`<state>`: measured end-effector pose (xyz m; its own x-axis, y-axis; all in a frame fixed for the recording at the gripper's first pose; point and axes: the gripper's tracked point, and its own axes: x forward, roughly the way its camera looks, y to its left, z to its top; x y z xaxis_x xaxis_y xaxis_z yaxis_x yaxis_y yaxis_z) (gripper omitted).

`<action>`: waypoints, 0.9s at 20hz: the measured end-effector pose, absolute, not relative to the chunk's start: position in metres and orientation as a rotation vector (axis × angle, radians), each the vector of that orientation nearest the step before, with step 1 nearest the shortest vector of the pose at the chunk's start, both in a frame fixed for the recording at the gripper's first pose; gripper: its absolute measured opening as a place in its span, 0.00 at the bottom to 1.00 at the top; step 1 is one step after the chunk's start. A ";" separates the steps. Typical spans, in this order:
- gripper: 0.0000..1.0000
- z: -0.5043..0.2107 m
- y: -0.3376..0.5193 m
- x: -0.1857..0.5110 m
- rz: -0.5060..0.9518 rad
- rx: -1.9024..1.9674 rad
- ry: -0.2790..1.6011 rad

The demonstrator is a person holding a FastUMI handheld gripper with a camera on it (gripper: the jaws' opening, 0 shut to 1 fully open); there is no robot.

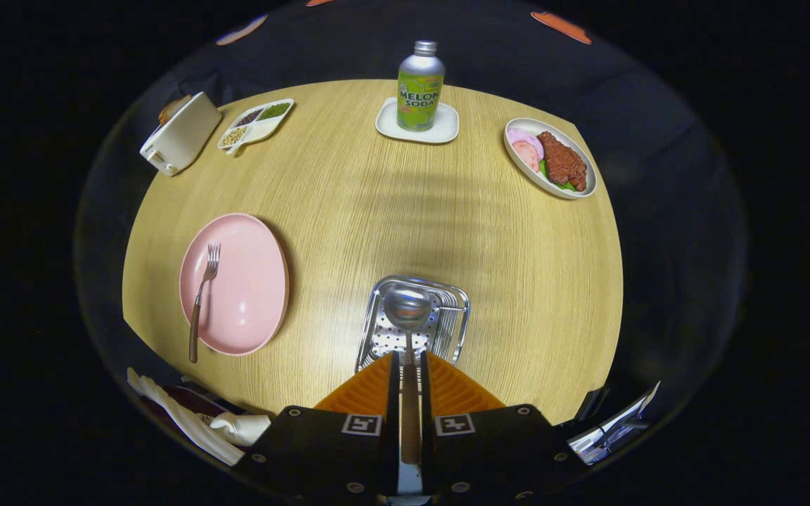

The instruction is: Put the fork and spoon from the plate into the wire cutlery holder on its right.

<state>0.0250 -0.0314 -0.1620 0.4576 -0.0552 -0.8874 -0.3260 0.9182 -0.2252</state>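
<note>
The hand-held gripper (pixel 409 365) clamps the spoon (pixel 408 316) by its handle, bowl over the wire holder (pixel 447 313) just ahead; the fork (pixel 202 295) lies on the pink plate (pixel 243 281) to its left.

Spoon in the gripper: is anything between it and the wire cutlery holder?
Nothing visible. The gripper is shut on the spoon, whose bowl hangs over the wire cutlery holder. The fork lies on the pink plate.

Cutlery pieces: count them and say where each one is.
2. The fork lies on the pink plate. The spoon is clamped by its handle in the gripper, its bowl over the wire cutlery holder.
</note>
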 end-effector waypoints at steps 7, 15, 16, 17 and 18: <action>0.67 -0.125 -0.005 0.024 0.213 -0.343 0.926; 0.98 -0.119 0.061 0.019 0.267 -0.273 0.724; 0.99 -0.121 0.072 0.017 0.280 -0.257 0.700; 0.99 -0.123 0.082 0.016 0.293 -0.252 0.680; 0.98 -0.127 0.090 0.016 0.302 -0.255 0.664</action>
